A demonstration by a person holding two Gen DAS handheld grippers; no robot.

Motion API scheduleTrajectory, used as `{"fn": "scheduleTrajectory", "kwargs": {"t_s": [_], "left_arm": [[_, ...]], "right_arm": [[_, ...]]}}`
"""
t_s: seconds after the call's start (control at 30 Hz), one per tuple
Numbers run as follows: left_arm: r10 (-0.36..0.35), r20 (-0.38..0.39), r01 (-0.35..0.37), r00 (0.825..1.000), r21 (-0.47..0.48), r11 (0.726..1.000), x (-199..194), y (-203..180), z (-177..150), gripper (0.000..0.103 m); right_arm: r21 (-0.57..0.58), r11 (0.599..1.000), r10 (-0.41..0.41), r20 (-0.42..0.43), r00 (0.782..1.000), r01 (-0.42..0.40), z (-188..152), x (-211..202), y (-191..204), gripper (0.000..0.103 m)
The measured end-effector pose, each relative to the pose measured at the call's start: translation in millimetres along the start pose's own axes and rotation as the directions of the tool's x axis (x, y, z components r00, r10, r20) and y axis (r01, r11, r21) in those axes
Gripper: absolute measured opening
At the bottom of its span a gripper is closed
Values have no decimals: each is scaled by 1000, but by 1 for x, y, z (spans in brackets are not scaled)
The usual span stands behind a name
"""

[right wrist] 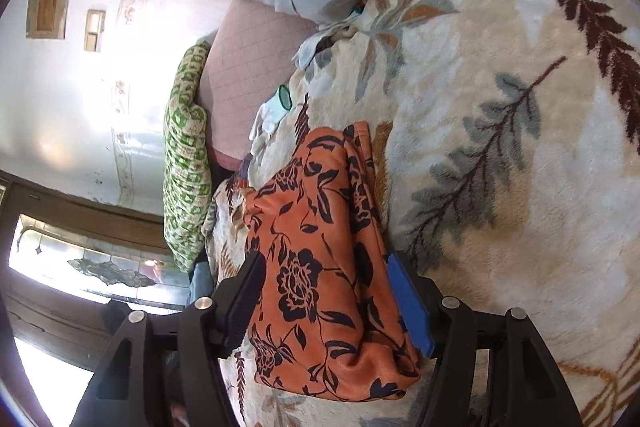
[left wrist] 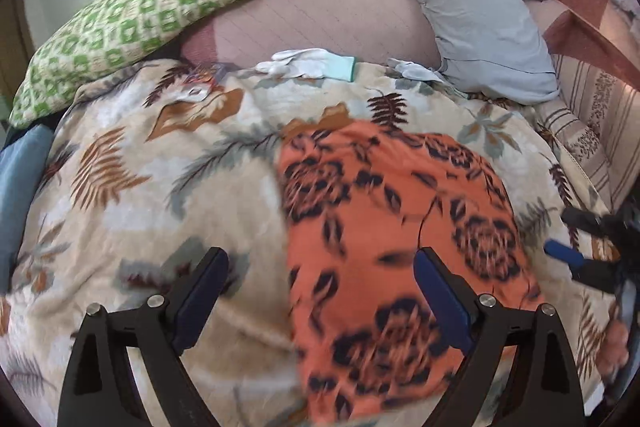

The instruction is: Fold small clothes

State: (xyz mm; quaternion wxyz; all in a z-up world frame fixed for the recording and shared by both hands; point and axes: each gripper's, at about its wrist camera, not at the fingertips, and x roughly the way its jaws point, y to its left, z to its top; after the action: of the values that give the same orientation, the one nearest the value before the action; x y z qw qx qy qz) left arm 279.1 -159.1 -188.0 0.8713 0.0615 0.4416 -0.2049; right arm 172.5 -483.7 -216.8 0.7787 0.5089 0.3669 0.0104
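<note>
An orange garment with dark floral print [left wrist: 396,223] lies folded on a cream leaf-patterned blanket [left wrist: 160,179]. My left gripper [left wrist: 320,291] hovers above its left edge, jaws wide open and empty. My right gripper [right wrist: 326,303] is at the garment's near end [right wrist: 320,267], its jaws open with the folded cloth lying between them; I cannot tell if the pads touch it. The right gripper also shows at the right edge of the left wrist view [left wrist: 592,251].
A green patterned pillow [left wrist: 132,15], a pink cushion [left wrist: 320,11] and a light blue pillow [left wrist: 476,15] line the far side. White gloves [left wrist: 304,65] lie at the blanket's far edge. A striped cover [left wrist: 592,123] is on the right.
</note>
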Motion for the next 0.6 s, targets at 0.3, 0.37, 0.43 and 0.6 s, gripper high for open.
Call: {"fn": "scheduleTrajectory", "kwargs": {"t_s": [0.3,0.37,0.43,0.6], "left_arm": [[-30,59,35,998,-90,995,-31,41,-31,94],[-36,69,42,997,-96,995,-28,45,-31,94],[-53,71,59,996,-94,994,-22,49,-29,94],[-82,63,89,995,-119,989,-1,55,-27,94]], "right_arm": [[-85,994,-71,18,997,72,-21,15,22,69],[-108,989,-99,29,995,101,-24,17,26,70],[-136,982,-125,46,991,130,-25,18,29,70],[-146,979,-135,70,988,144,-18,22,32,76]]}}
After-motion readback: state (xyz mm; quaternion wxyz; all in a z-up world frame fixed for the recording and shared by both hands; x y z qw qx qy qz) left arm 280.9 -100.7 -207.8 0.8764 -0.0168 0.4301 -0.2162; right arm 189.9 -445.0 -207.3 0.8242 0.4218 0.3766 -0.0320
